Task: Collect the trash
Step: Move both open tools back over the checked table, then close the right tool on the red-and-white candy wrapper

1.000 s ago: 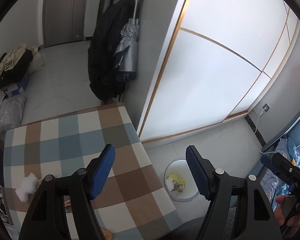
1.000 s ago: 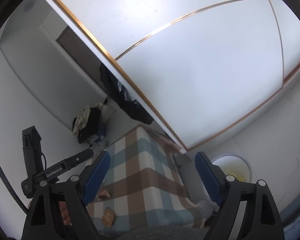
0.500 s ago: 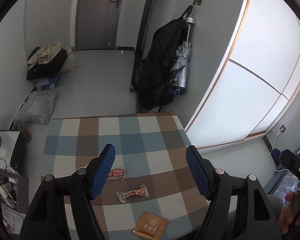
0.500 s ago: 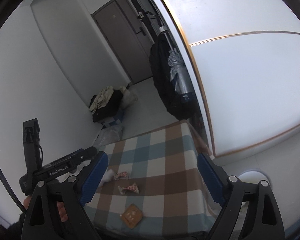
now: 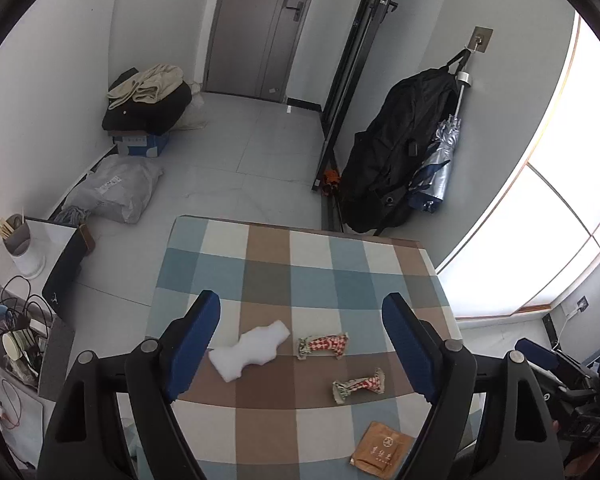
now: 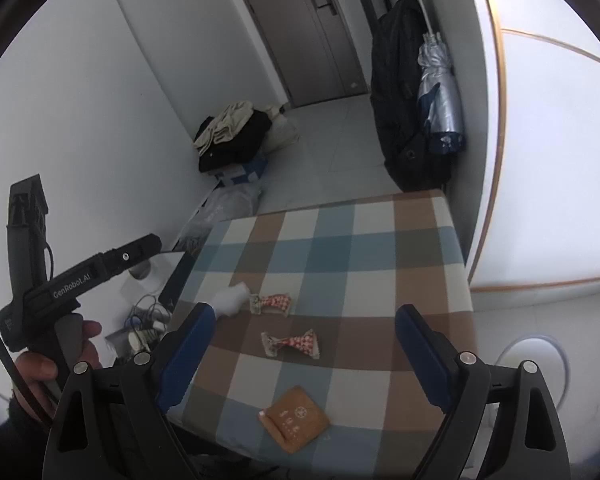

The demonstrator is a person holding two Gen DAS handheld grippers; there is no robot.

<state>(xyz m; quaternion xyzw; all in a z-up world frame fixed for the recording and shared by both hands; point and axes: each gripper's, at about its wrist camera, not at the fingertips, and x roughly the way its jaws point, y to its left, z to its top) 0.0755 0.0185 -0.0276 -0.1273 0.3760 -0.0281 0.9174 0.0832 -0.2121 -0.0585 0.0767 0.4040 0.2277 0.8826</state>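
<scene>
- Left wrist view: your left gripper (image 5: pixel 302 348) hangs above the checked tablecloth (image 5: pixel 308 272) with its blue pads spread wide; its jaws have just been opening further, and nothing sits between them.
- Under it lie a crumpled white tissue (image 5: pixel 250 350), then two twisted red-and-white wrappers: the farther wrapper (image 5: pixel 323 346) just beside the tissue, the nearer wrapper (image 5: pixel 359 385) a little apart toward you.
- At the near edge of the cloth rests a flat brown packet (image 5: pixel 382 451), apart from the rest.
- Right wrist view: your right gripper (image 6: pixel 302 354) also stands with its pads wide apart, gripping nothing, over the same cloth.
- From here the trash lines up away from you: packet, nearer wrapper, farther wrapper, tissue.
- A white bin (image 6: pixel 540 360) shows on the floor, past the table's right edge, partly hidden behind your right finger.
- Your left hand (image 6: pixel 40 368) grips the other tool's handle at the left of this view.
</scene>
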